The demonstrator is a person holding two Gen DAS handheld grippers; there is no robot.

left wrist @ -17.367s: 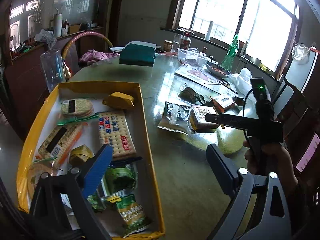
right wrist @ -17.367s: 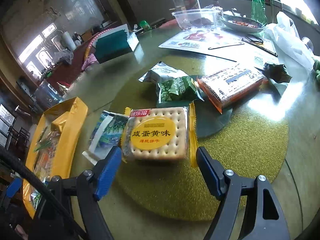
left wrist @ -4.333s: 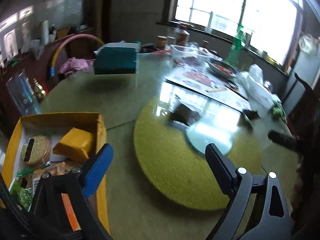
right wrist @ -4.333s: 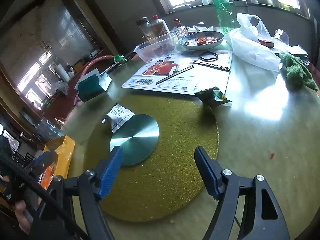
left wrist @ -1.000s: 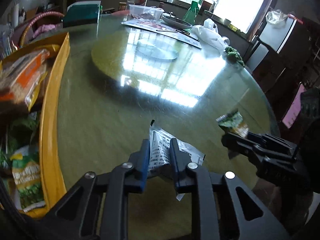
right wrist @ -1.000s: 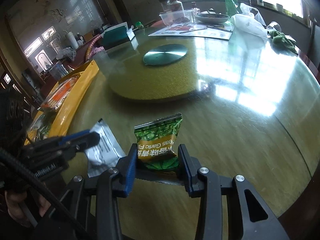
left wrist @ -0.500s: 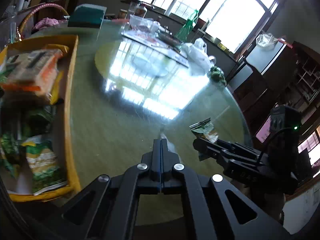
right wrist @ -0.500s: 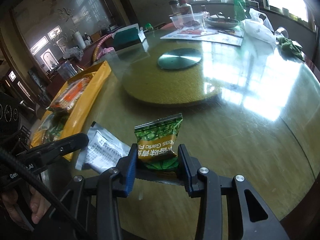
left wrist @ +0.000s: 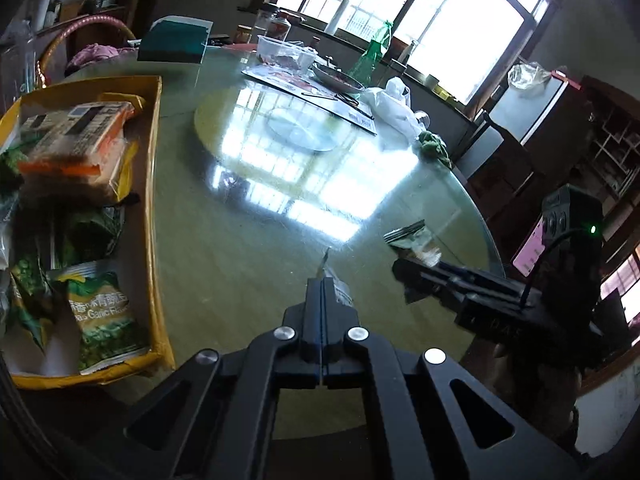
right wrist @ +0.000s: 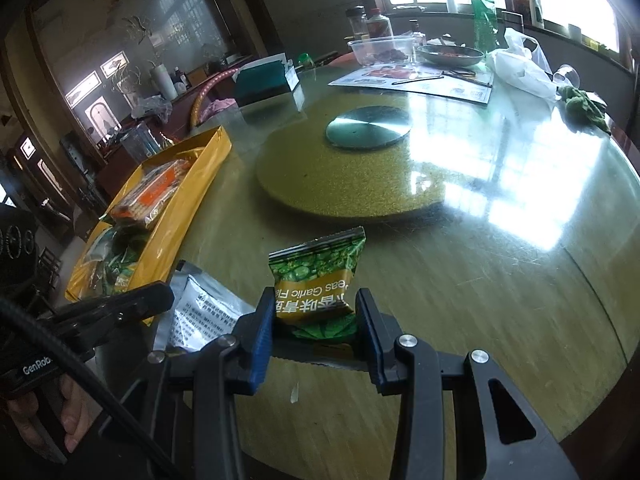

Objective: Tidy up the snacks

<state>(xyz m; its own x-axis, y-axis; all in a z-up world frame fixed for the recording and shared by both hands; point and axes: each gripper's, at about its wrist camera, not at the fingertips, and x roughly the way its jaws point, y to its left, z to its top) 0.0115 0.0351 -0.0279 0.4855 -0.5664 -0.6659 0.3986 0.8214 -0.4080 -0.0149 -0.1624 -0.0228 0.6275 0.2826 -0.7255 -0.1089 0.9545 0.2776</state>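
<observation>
My right gripper (right wrist: 316, 322) is shut on a green garlic-peas packet (right wrist: 320, 268), held upright a little above the glass table. In the left wrist view the same right gripper (left wrist: 402, 270) comes in from the right with the green packet (left wrist: 414, 240) at its tip. My left gripper (left wrist: 322, 284) is shut on a thin silver snack packet (left wrist: 340, 286), seen edge-on there. In the right wrist view the silver packet (right wrist: 200, 314) hangs from the left gripper (right wrist: 166, 294), held by a hand, close beside the yellow tray (right wrist: 196, 184). The tray (left wrist: 154, 184) holds several snack packs.
On the round glass table (left wrist: 248, 240) lie a gold turntable (right wrist: 348, 180) with a metal disc (right wrist: 368, 126), a teal box (right wrist: 262, 78), a placemat, a plastic tub (right wrist: 380, 48), a bowl, a white bag (right wrist: 520, 68) and a green cloth (right wrist: 582, 104). A dark chair (left wrist: 500, 152) stands past the far rim.
Over the last second my left gripper's jaws shut on the silver packet and lifted it off the table. The right gripper has kept still with the green packet.
</observation>
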